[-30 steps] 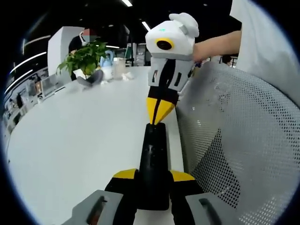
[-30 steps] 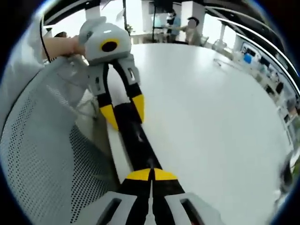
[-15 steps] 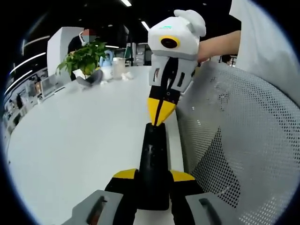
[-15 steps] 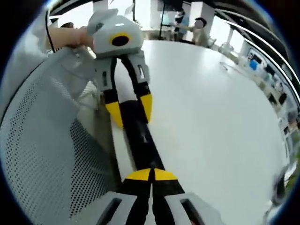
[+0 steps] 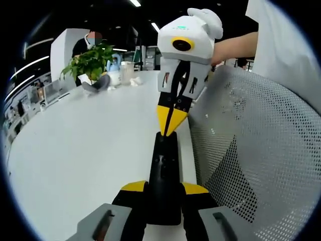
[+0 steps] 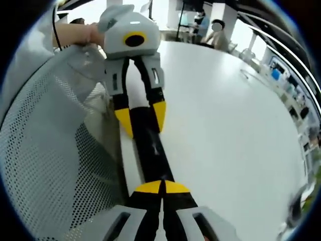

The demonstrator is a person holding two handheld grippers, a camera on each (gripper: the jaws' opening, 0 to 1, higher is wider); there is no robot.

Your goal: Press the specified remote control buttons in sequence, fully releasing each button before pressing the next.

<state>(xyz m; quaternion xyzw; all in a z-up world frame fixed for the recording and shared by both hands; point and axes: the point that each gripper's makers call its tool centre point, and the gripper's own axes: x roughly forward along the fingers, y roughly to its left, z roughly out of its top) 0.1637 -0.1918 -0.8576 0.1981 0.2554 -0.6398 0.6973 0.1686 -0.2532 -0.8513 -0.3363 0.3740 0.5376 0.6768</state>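
A long black remote [image 5: 163, 170] lies along the white table's edge, and my left gripper [image 5: 164, 187] is shut on its near end, yellow tips on either side. From above, my right gripper [image 5: 168, 125] comes down shut, its joined yellow tips at the remote's far end. In the right gripper view, the right gripper [image 6: 161, 187] shows its tips closed together over the remote [image 6: 150, 150]. The left gripper [image 6: 141, 119] clamps the remote's other end there. I cannot tell which button is under the tips.
The white table [image 5: 90, 140] stretches away to the left. A grey mesh chair back [image 5: 251, 150] stands close along the table's edge. A potted plant [image 5: 92, 63] and cups [image 5: 125, 73] sit at the far end. A person's forearm [image 5: 233, 47] holds the right gripper.
The right gripper's body has risen and tilted slightly, while its tips stay at the remote's far end. The left gripper and the remote have held still.
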